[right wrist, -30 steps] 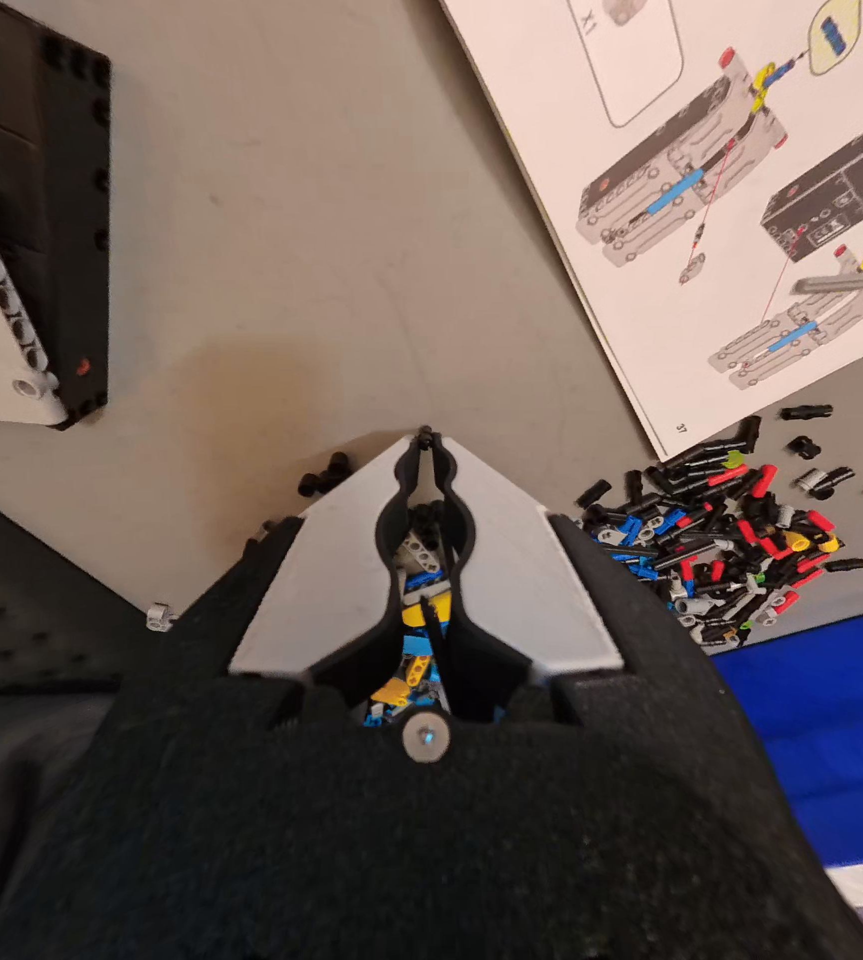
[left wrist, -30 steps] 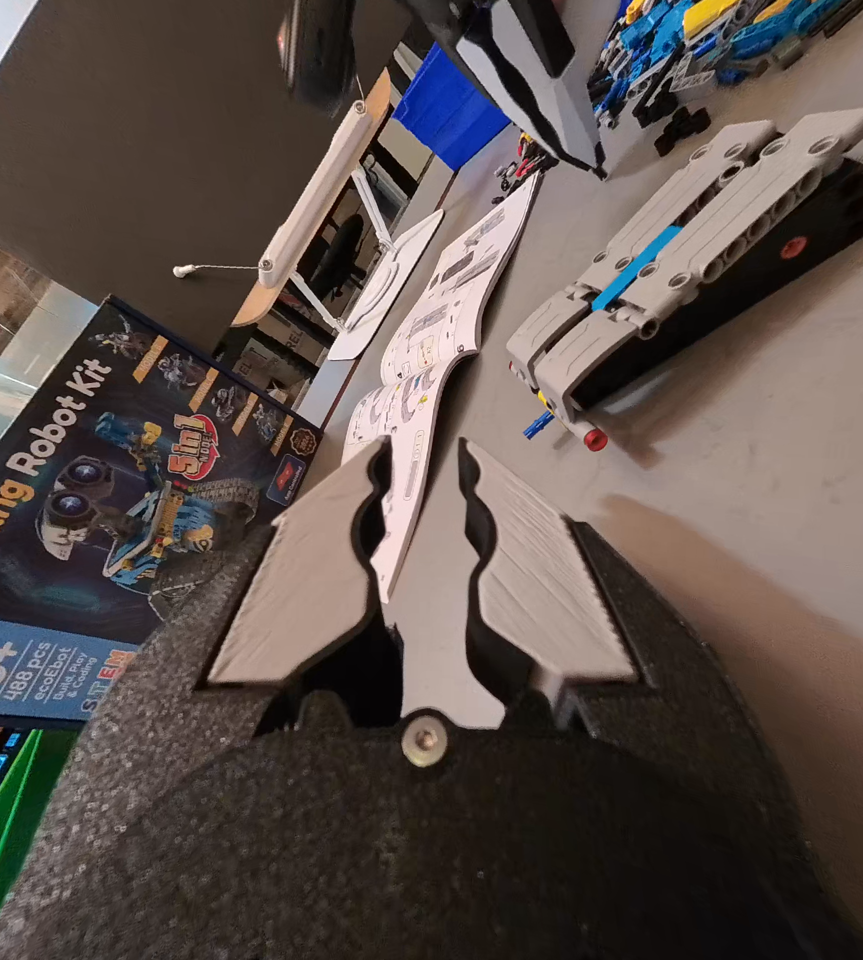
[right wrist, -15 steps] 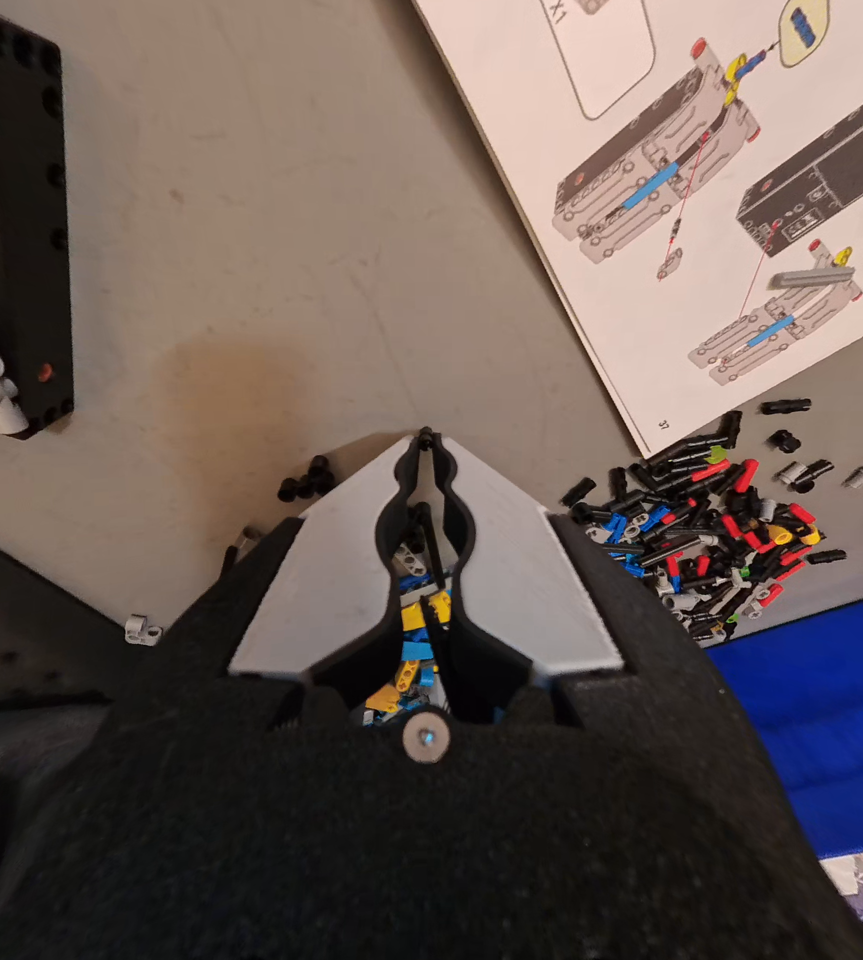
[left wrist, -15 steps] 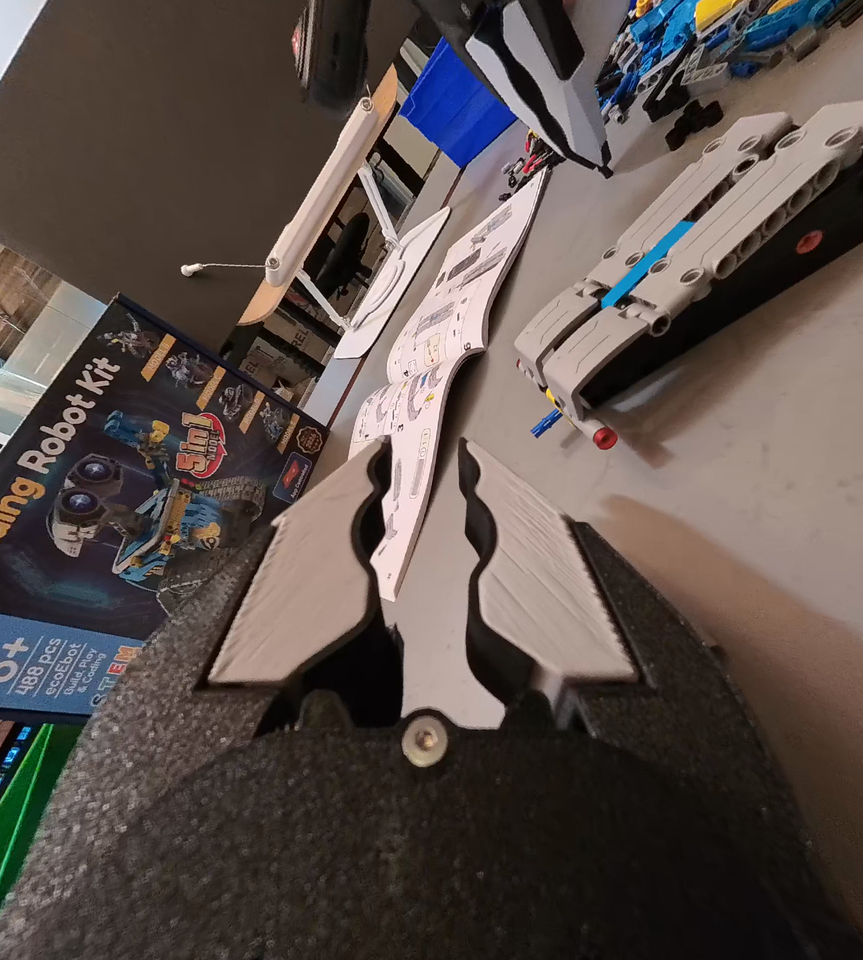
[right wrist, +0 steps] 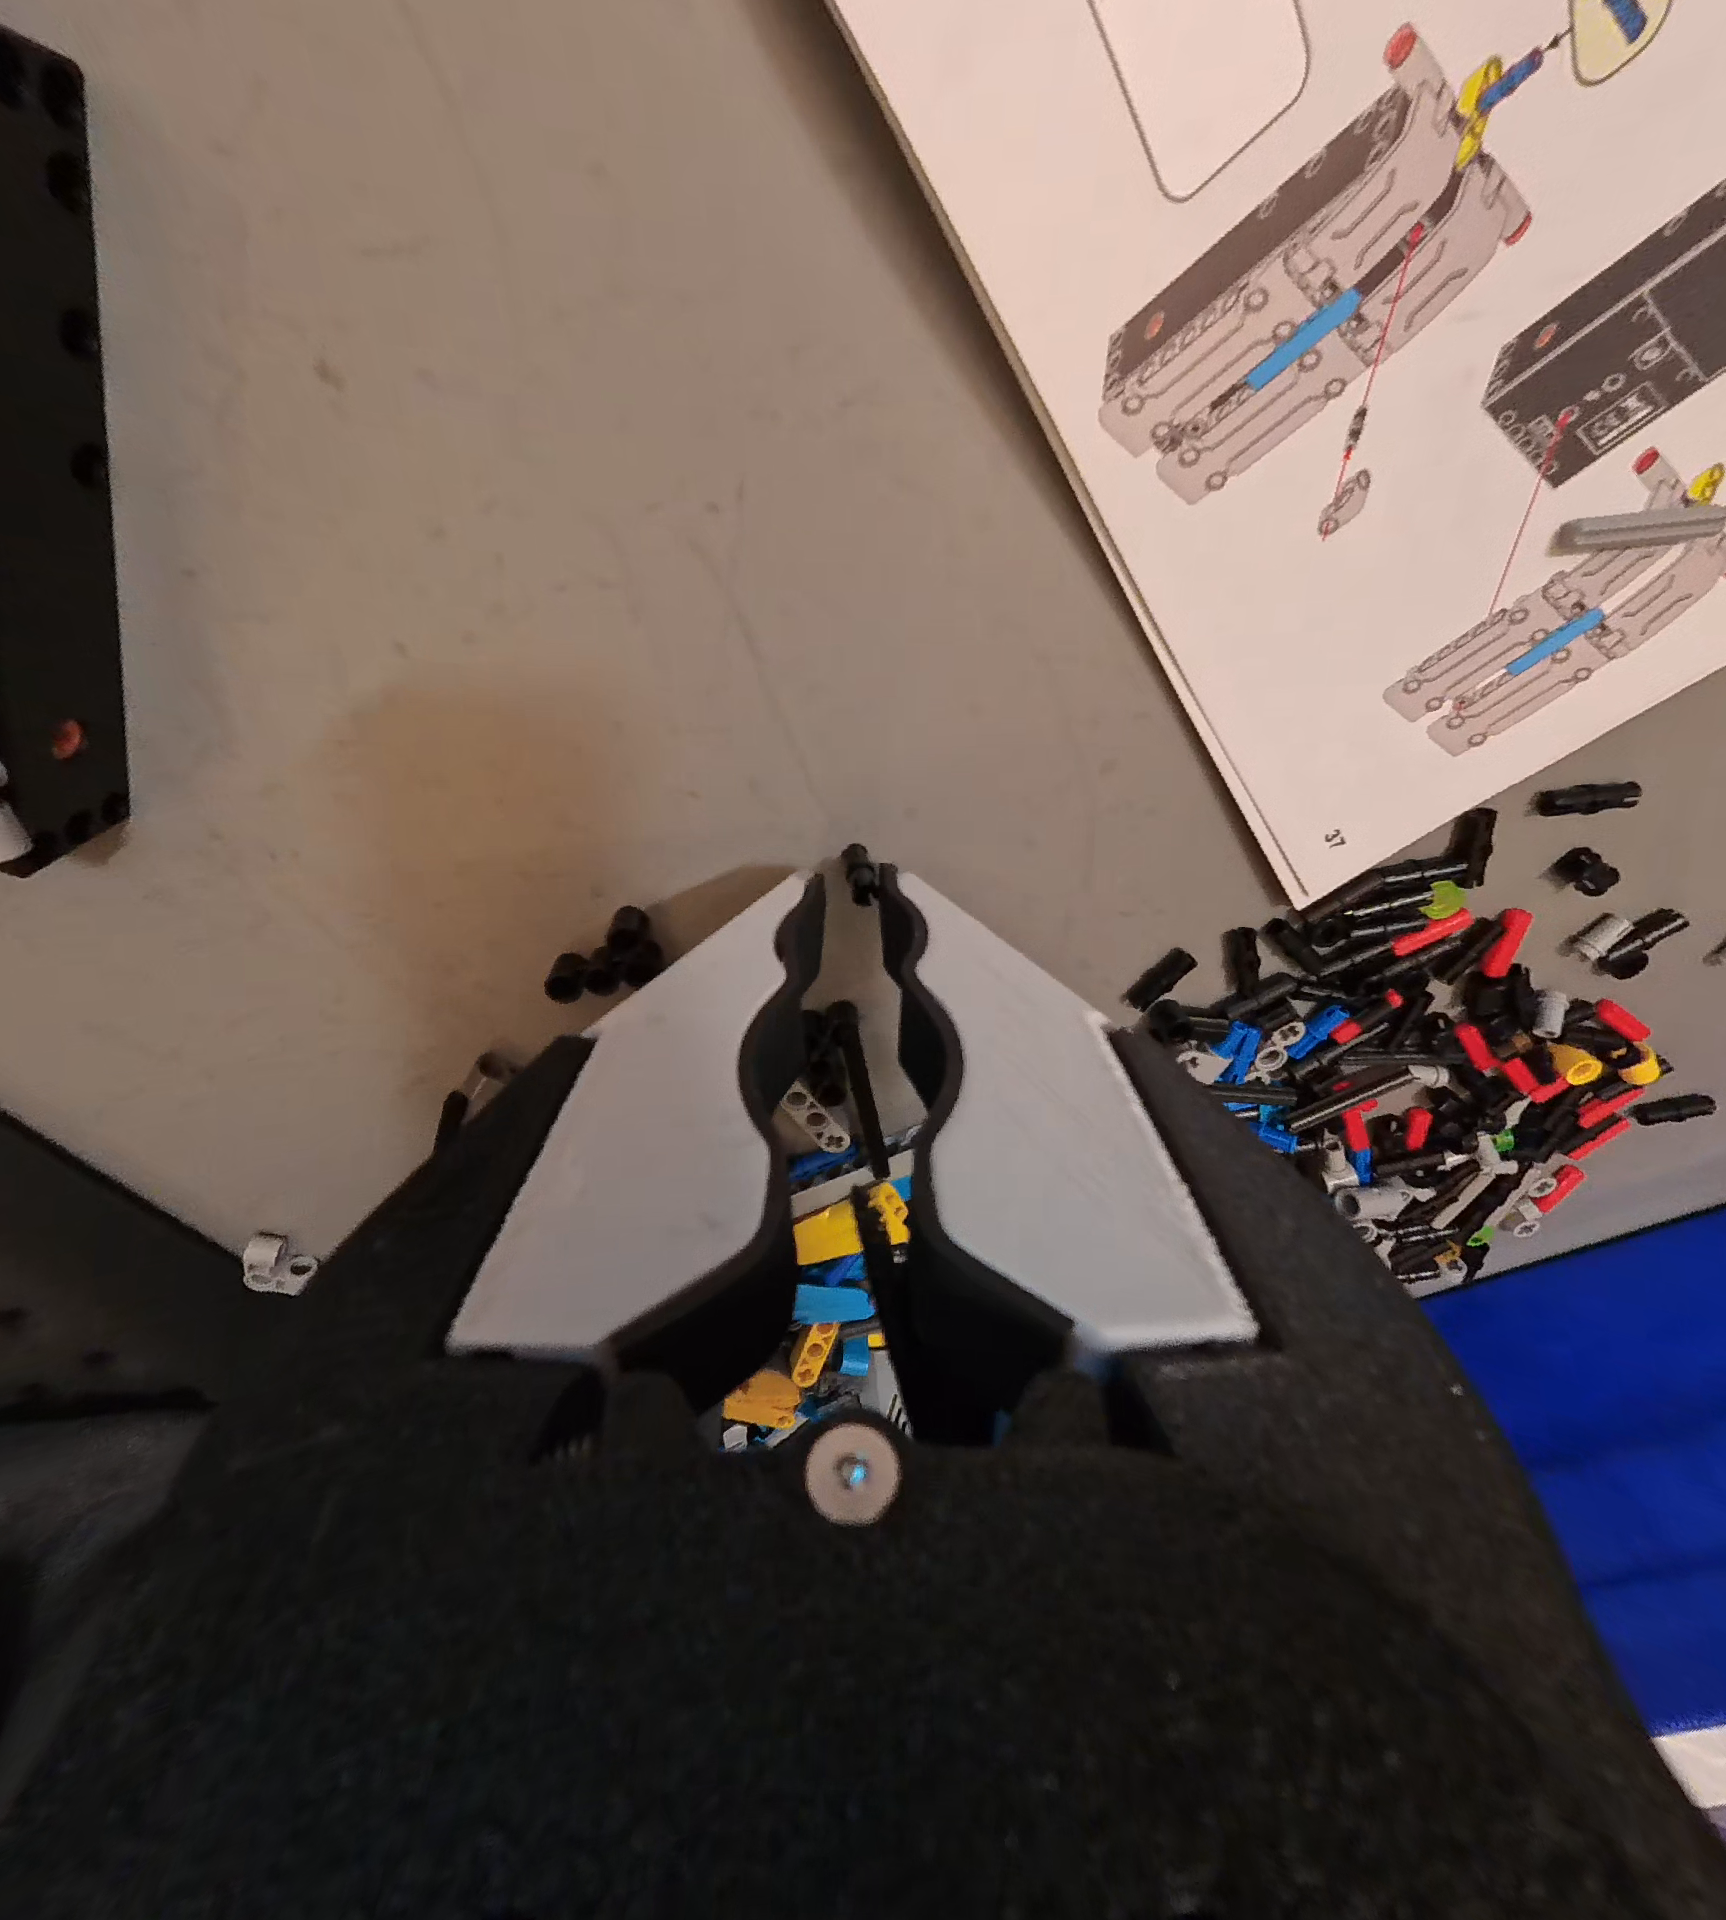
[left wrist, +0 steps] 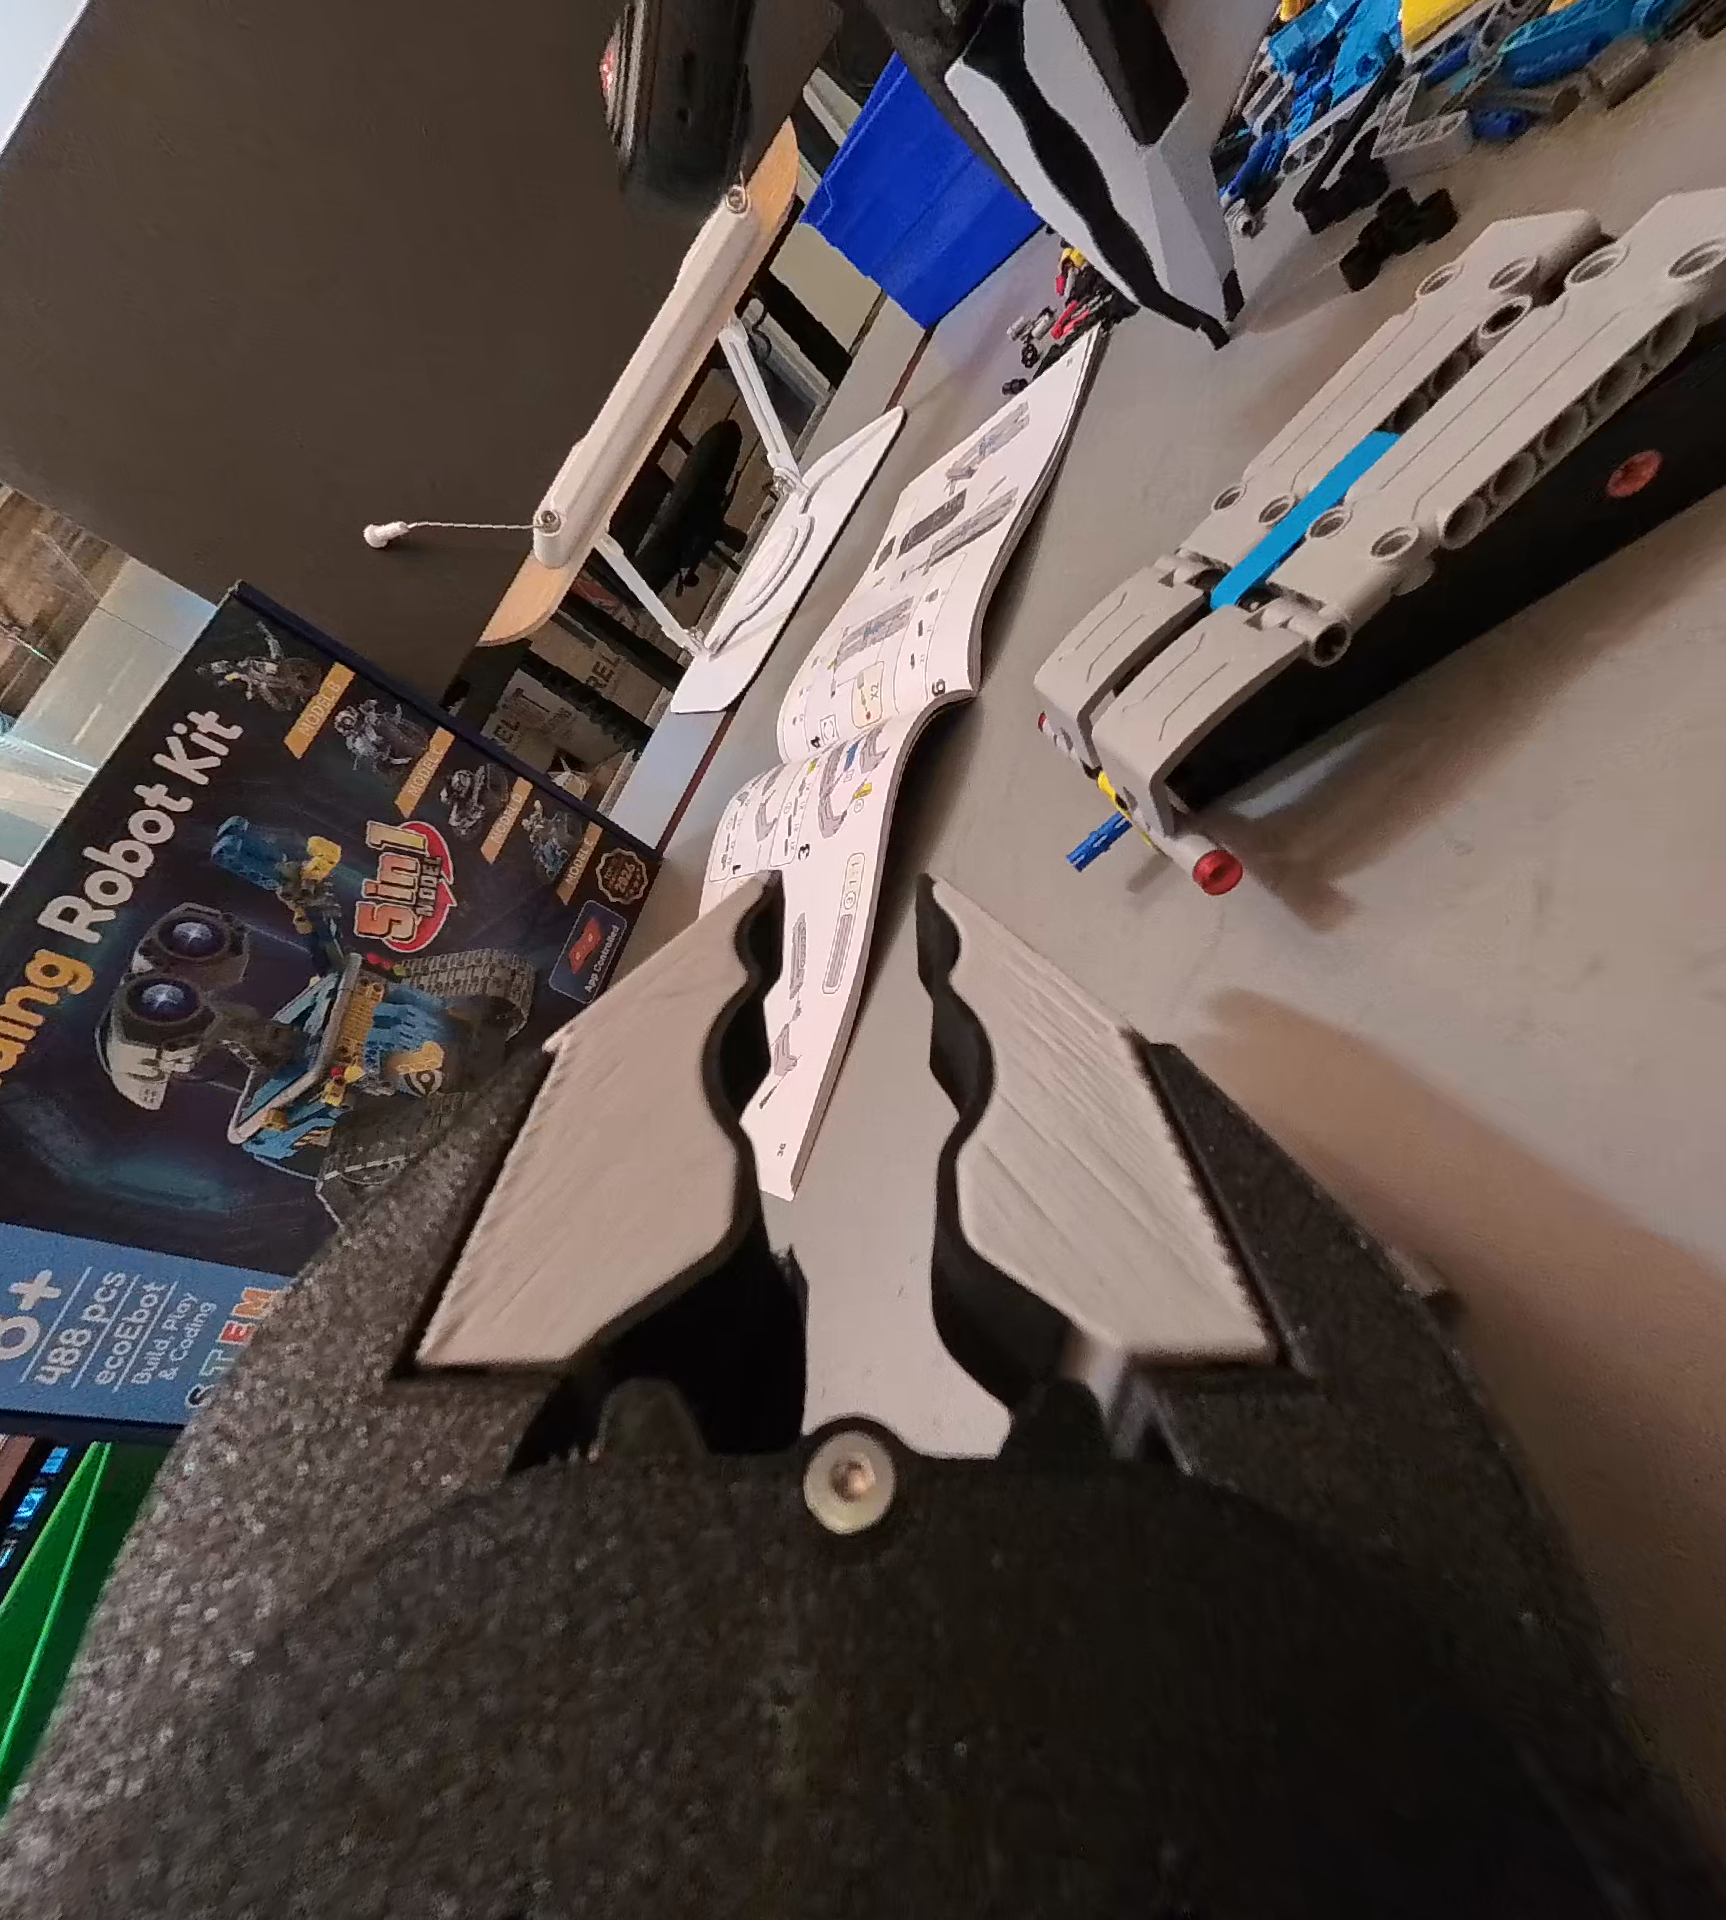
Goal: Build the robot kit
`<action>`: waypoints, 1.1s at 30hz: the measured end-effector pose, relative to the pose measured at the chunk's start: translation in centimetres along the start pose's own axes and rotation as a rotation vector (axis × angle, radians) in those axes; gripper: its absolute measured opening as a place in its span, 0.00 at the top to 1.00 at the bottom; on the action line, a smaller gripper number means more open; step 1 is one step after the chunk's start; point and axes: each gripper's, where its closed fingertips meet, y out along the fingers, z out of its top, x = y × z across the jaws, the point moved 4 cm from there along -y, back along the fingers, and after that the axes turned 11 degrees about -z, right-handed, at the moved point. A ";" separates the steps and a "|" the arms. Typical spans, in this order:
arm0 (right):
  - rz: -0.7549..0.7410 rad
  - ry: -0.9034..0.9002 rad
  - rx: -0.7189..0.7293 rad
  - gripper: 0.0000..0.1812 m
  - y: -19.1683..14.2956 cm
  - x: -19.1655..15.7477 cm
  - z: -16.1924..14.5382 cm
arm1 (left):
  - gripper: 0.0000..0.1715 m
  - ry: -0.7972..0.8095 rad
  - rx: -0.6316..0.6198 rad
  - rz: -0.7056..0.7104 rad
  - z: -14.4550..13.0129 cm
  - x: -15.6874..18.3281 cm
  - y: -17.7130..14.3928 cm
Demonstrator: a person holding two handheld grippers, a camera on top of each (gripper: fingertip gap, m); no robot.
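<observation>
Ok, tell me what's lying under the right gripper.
Through the gap between the fingers of the right gripper, a heap of yellow, blue and grey building pieces and a black axle show on the table. The gripper's body covers the heap's remainder.

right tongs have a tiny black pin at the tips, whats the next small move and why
Probably close the right tongs a touch. Their tips stand slightly parted, with bare table showing beside the small black pin, so the hold on it looks loose at best.

Left view skims low along the bench, tilted; right view looks steeply down, close; both show the booklet.
</observation>
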 end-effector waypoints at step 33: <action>0.030 0.011 0.060 0.86 -0.1 0.4 -0.3 | 0.86 0.022 -0.005 0.001 0.0 0.1 -0.1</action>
